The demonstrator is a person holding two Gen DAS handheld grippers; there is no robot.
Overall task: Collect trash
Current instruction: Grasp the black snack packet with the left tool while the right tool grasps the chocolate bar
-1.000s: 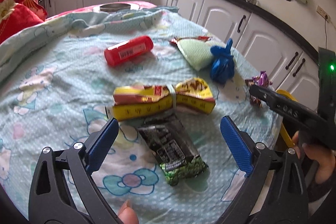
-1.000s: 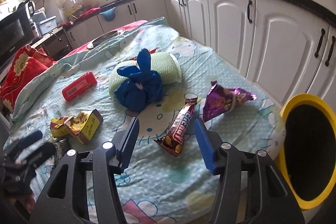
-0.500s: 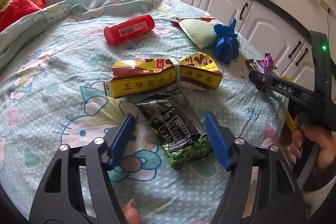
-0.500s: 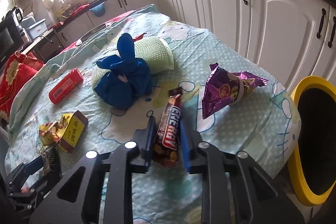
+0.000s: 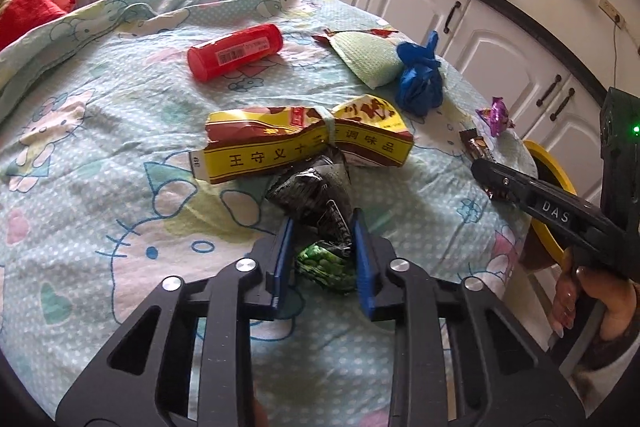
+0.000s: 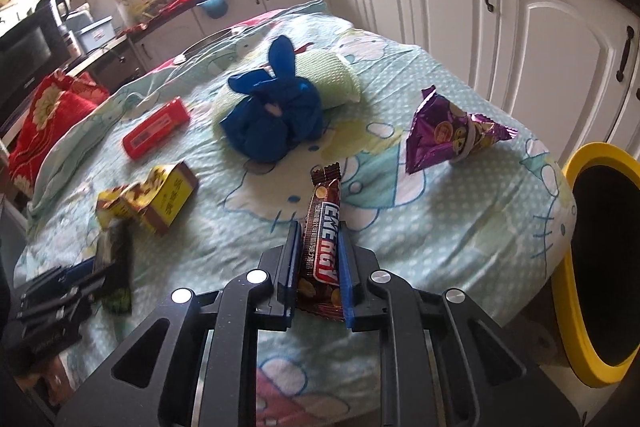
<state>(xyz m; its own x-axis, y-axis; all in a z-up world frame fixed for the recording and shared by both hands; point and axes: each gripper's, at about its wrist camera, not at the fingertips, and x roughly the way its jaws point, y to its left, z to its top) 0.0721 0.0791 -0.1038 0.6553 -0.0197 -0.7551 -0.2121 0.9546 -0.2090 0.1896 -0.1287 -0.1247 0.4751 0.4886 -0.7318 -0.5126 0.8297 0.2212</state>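
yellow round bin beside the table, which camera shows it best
The right wrist view: the yellow round bin shows most of its rim and dark opening beside the blue patterned tablecloth. In the left wrist view only a sliver of rim shows behind the right gripper.

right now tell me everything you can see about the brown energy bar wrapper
The energy bar wrapper is a long, narrow, glossy brown packet with crimped ends, white and red "ENERGY" lettering on a blue band and pictured nuts at its near end. It looks like foil-plastic film, slightly creased. It lies lengthwise between the blue pads of the right tool, whose jaws are closing on its sides; its far end points toward the blue bundle over the cartoon-print sheet.
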